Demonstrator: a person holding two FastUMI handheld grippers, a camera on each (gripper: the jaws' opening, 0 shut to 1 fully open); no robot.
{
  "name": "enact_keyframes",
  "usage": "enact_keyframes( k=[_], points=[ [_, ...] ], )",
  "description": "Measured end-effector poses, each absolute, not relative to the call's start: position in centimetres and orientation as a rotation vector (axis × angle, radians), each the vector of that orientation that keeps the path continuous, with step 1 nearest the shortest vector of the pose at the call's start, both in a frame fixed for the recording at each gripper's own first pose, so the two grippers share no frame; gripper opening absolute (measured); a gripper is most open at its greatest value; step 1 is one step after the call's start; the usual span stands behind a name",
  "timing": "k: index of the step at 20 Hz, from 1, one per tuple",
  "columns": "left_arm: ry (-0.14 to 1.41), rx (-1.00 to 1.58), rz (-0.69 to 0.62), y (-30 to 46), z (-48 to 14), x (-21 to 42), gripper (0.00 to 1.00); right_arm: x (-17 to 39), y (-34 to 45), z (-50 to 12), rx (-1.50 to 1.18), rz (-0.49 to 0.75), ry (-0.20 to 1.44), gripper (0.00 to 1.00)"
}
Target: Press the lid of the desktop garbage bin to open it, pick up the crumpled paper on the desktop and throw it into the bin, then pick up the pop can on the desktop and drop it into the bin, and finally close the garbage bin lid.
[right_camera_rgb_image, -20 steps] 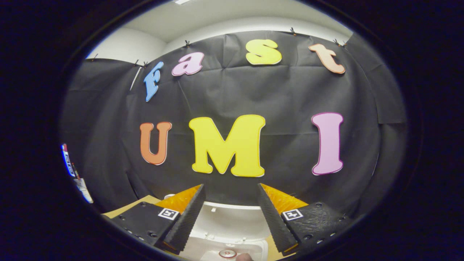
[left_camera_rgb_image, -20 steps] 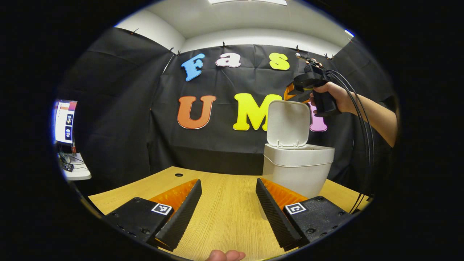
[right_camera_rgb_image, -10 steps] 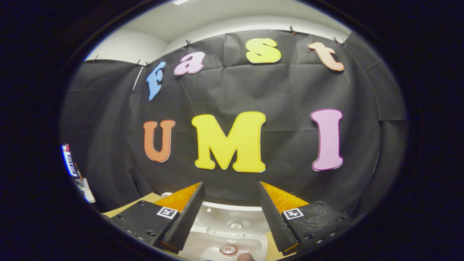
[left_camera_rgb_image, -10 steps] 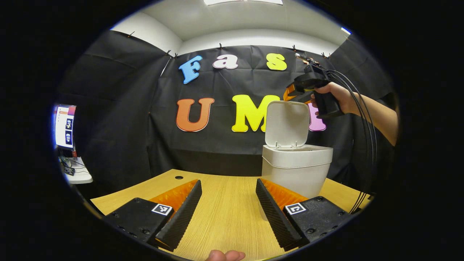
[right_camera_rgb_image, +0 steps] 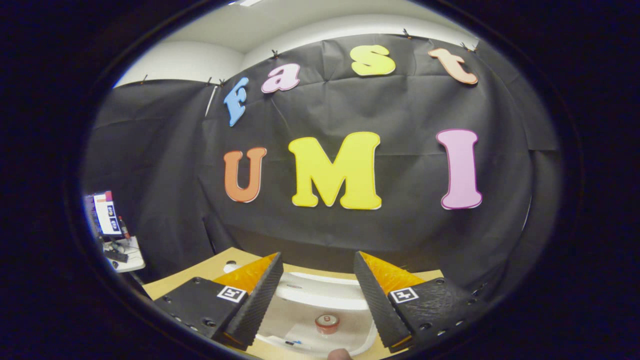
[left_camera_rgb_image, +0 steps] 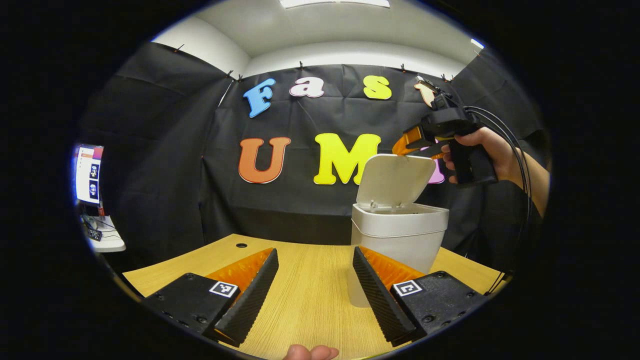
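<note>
Near the camera the left gripper [left_camera_rgb_image: 312,287] idles wide open and empty over the bench [left_camera_rgb_image: 310,300], while beyond it the right gripper [left_camera_rgb_image: 411,145], open and empty, has tipped the bin [left_camera_rgb_image: 397,235] lid [left_camera_rgb_image: 395,179] forward, starting the final close with the pop can [right_camera_rgb_image: 327,323] inside.

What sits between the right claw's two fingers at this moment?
Nothing is gripped. In the right gripper view, the right claw hangs open above the bin, whose pop can shows through the gap.

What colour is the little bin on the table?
The bin is white, lid too. It shows best in the left gripper view.
</note>
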State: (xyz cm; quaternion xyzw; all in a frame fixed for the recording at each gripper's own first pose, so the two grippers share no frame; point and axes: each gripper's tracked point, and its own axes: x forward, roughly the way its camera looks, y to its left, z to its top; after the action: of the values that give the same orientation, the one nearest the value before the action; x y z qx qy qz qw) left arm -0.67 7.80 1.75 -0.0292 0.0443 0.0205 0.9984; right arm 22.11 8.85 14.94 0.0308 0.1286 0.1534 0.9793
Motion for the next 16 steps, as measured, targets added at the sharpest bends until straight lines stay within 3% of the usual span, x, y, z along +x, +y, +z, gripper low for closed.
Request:
enact_keyframes(
  k=[11,16],
  points=[
    [0.092,-0.033,0.002,5.0,1.5,0.1,0.96,17.8,9.2,6.4,0.077,0.375,0.392,0.86],
    [0.096,-0.03,-0.013,4.5,1.2,0.4,0.96,17.1,9.0,5.0,0.033,0.364,0.369,0.86]
  ],
)
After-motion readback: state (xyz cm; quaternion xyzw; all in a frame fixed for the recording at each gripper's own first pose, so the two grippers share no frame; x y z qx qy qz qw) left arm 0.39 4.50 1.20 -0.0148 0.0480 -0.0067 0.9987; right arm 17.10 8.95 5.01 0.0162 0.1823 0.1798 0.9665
